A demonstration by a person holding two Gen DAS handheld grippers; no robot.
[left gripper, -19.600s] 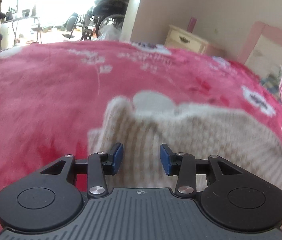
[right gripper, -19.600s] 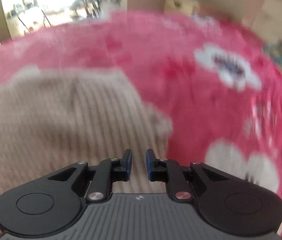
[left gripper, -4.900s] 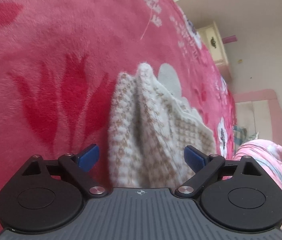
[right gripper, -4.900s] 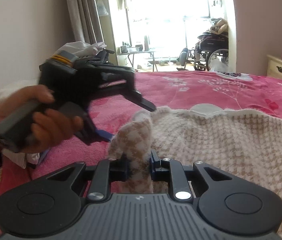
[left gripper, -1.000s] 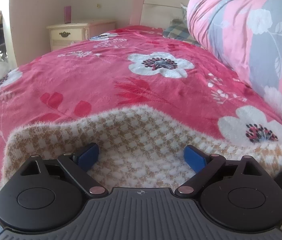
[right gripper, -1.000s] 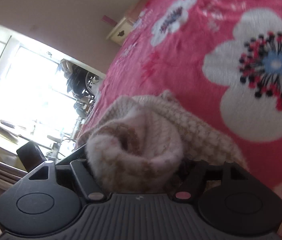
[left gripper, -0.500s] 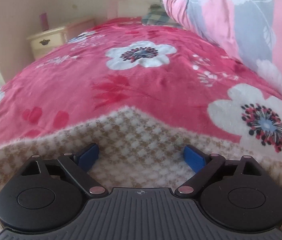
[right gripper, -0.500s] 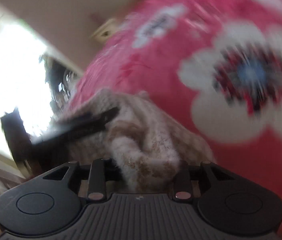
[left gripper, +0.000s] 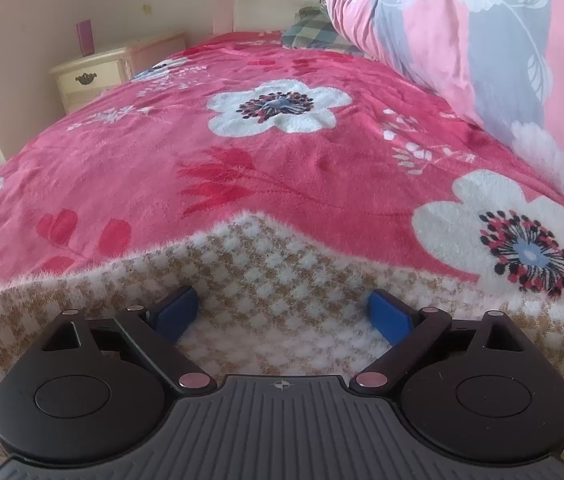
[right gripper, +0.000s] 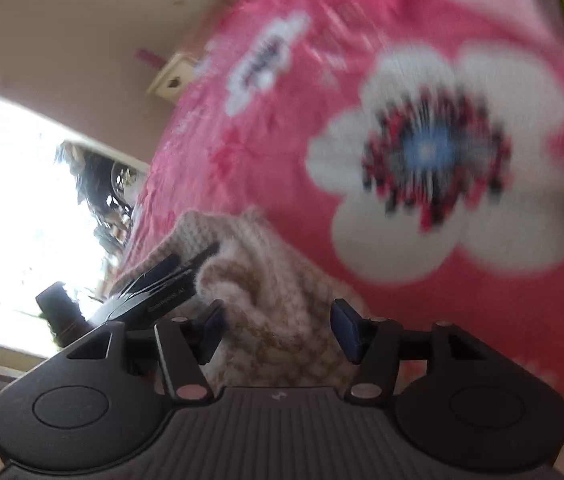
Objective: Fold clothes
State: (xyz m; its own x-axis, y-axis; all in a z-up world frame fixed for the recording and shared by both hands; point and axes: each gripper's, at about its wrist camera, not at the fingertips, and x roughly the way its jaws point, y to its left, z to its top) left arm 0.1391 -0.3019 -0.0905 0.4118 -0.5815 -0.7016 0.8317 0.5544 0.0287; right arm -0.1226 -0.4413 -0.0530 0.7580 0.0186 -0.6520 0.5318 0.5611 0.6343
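The left gripper point(left gripper: 284, 314) is spread wide, its two blue pads point(left gripper: 176, 310) well apart and holding nothing, hovering low over the checked sweater point(left gripper: 266, 276). The beige-and-white knit lies flat on the bed right under that gripper, filling the space between the pads and running out to both sides; its fuzzy upper edge rises to a soft peak just ahead of the fingers.

The right gripper point(right gripper: 276, 330) is parted too, pads clear of each other, with a bunched, rolled-up lump of the same sweater point(right gripper: 266, 292) sitting between them. Whether the wool touches either pad I cannot tell, since this view is blurred, but the jaws are not pinching it. From this side the left gripper point(right gripper: 186, 270) shows as a dark shape lying against the knit just to the left of the lump.

Under everything is the pink fleece blanket point(left gripper: 282, 168), printed with big white flowers; one flower point(left gripper: 522, 248) sits close beside the sweater's edge on the right, another point(left gripper: 278, 108) further up the bed. A pink and grey floral quilt point(left gripper: 482, 32) is heaped along the right side, with a bit of plaid pillow point(left gripper: 310, 32) behind it. A cream nightstand point(left gripper: 98, 76) stands against the wall beyond the bed's far corner, a small pink item point(left gripper: 84, 38) on top
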